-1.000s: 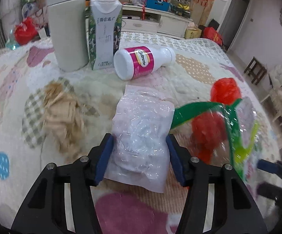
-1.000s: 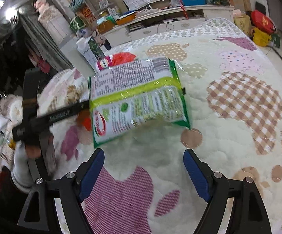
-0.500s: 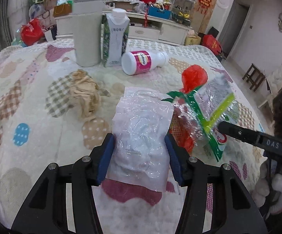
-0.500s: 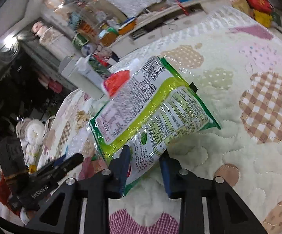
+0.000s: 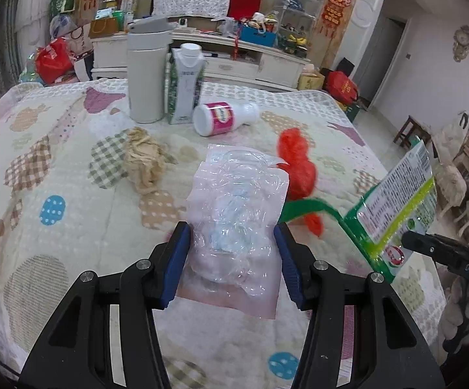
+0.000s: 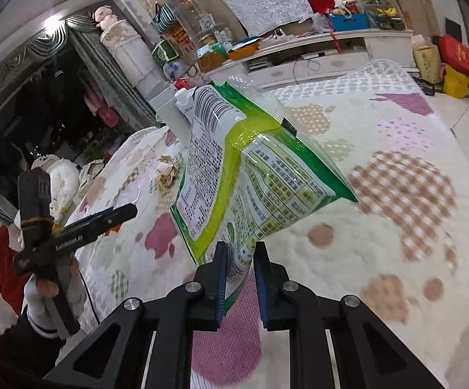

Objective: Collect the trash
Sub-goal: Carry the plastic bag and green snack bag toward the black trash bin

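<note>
My left gripper [image 5: 231, 227] is shut on a crumpled clear plastic bag [image 5: 237, 201] and holds it above the quilt. My right gripper [image 6: 241, 247] is shut on the lower edge of a green snack bag [image 6: 234, 168], which hangs tilted in the air. The left wrist view shows that green snack bag [image 5: 396, 201] at the far right, with the right gripper [image 5: 409, 236] under it. A crumpled tan paper [image 5: 143, 162] and a red plastic bag [image 5: 296, 165] lie on the bed. A pink-labelled white bottle [image 5: 224, 118] lies on its side further back.
A patterned quilt [image 5: 56, 162] covers the bed. A tall white flask [image 5: 147, 74] and a green-and-white carton [image 5: 184, 87] stand upright at its far side. Beyond them is a white cabinet [image 5: 267, 64] loaded with clutter. A gloved hand holds the left gripper [image 6: 130, 209] at the bed's left edge.
The right gripper closed on the green snack bag and lifted it off the quilt. The left gripper drew back and rose, still holding the clear plastic bag.
</note>
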Motion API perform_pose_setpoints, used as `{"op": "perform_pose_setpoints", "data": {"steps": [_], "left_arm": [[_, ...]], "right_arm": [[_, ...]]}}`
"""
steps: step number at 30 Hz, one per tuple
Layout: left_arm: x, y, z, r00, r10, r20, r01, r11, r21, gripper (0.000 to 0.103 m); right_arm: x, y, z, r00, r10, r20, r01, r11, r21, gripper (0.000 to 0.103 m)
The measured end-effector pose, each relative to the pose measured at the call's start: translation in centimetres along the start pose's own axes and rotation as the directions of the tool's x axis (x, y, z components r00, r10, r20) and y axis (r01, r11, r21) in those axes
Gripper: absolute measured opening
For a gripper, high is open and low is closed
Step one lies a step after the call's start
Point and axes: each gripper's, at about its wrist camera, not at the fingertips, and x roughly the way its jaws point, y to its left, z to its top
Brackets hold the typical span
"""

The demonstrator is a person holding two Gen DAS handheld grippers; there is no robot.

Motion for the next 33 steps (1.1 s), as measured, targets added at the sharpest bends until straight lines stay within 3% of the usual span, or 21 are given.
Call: {"op": "perform_pose_setpoints", "data": {"steps": [15, 33], "left_arm": [[0.7, -11.1, -2.3, 0.986, -0.156, -0.061, 0.163, 0.977, 0.135, 0.051], [5.3, -24.3, -3.0, 0.938, -0.290, -0.190, 0.330, 0.915, 0.233, 0.051]], "right_arm": [[-9.9, -7.7, -4.7, 0.983, -0.150, 0.102, 0.132, 0.978, 0.163, 0.015], [-16.2, -13.1, -7.6, 0.943, -0.309, 0.126, 0.269, 0.927, 0.261, 0.015]]}}
